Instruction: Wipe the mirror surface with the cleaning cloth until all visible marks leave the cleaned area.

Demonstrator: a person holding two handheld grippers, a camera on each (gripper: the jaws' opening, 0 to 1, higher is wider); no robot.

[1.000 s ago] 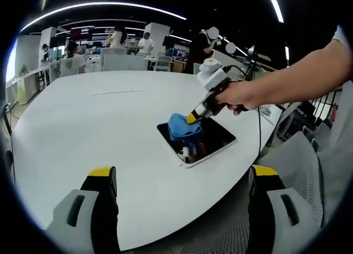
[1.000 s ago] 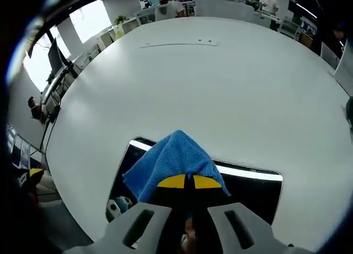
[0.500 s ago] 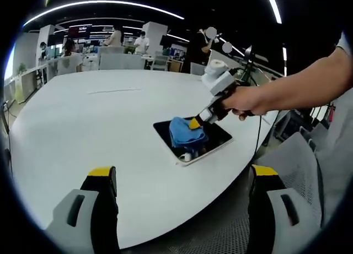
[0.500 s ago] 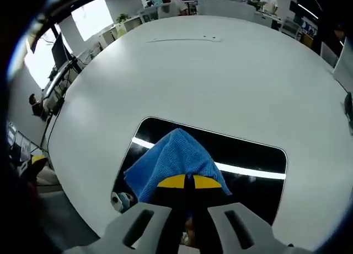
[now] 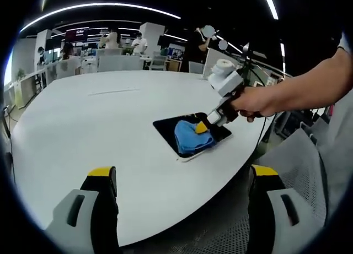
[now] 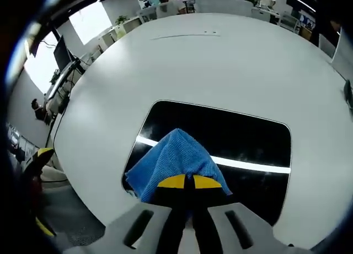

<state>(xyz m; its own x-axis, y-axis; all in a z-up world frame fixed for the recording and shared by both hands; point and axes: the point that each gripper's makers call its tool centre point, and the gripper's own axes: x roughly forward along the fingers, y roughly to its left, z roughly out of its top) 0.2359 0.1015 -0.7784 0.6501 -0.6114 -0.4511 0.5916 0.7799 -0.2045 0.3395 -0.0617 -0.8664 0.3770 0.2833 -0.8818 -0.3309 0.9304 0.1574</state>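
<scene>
A dark rectangular mirror (image 5: 171, 128) (image 6: 231, 138) lies flat near the right edge of the big white table (image 5: 94, 122). A blue cleaning cloth (image 5: 190, 137) (image 6: 171, 160) rests on the mirror's near end. My right gripper (image 5: 202, 128) (image 6: 190, 182) is shut on the cloth and presses it onto the glass, held by a person's hand (image 5: 259, 100). My left gripper (image 5: 179, 179) stands open over the table's near edge, well short of the mirror, nothing between its fingers. A bright ceiling-light streak reflects across the mirror.
The white table (image 6: 220, 66) spreads wide beyond the mirror. A grey mesh chair (image 5: 298, 171) stands off the right edge. Several people and desks (image 5: 116, 44) are far behind the table. Another yellow-tipped part (image 6: 38, 157) shows at the left.
My right gripper has drawn the cloth back along the mirror toward its near end, uncovering more of the far glass. The left gripper has stayed open and nearly still.
</scene>
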